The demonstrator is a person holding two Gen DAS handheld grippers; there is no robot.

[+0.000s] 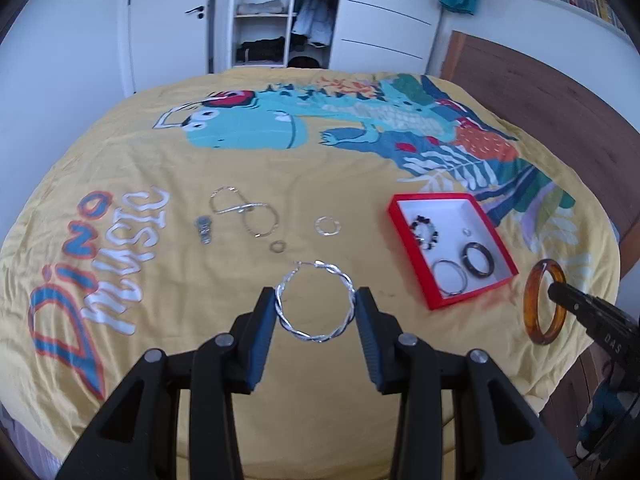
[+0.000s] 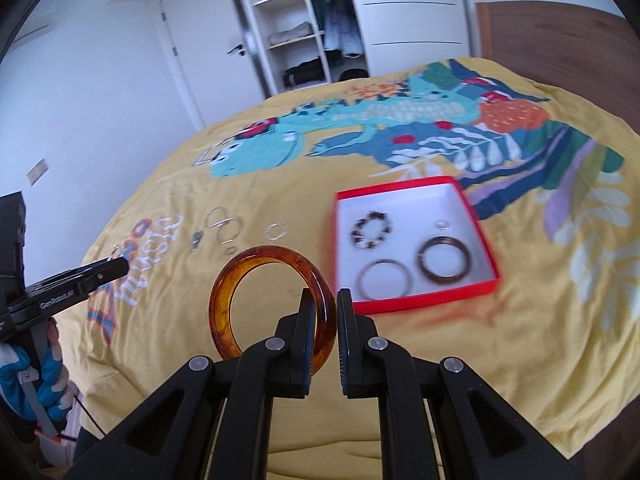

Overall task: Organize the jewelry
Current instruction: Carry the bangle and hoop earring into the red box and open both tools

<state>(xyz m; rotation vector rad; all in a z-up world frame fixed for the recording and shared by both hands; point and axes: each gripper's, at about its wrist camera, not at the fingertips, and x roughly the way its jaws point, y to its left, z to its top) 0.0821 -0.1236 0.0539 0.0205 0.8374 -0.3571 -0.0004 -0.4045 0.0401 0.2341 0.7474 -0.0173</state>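
My left gripper (image 1: 316, 304) is shut on a twisted silver hoop (image 1: 314, 334), its fingers pressing the hoop's two sides, above the yellow bedspread. My right gripper (image 2: 325, 312) is shut on an amber bangle (image 2: 228, 292), held upright left of the red box (image 2: 476, 216); the bangle also shows in the left wrist view (image 1: 532, 304). The box (image 1: 394, 216) holds a beaded bracelet (image 1: 425, 232), a silver bangle (image 1: 451, 278), a dark bangle (image 1: 477, 264) and a small ring (image 1: 466, 232).
Loose jewelry lies on the bedspread: linked silver hoops (image 1: 244, 210), a small silver clasp piece (image 1: 204, 230), a thin ring (image 1: 328, 226) and a tiny ring (image 1: 277, 246). A wooden headboard (image 1: 560, 92) is at right; an open wardrobe (image 1: 276, 12) stands behind.
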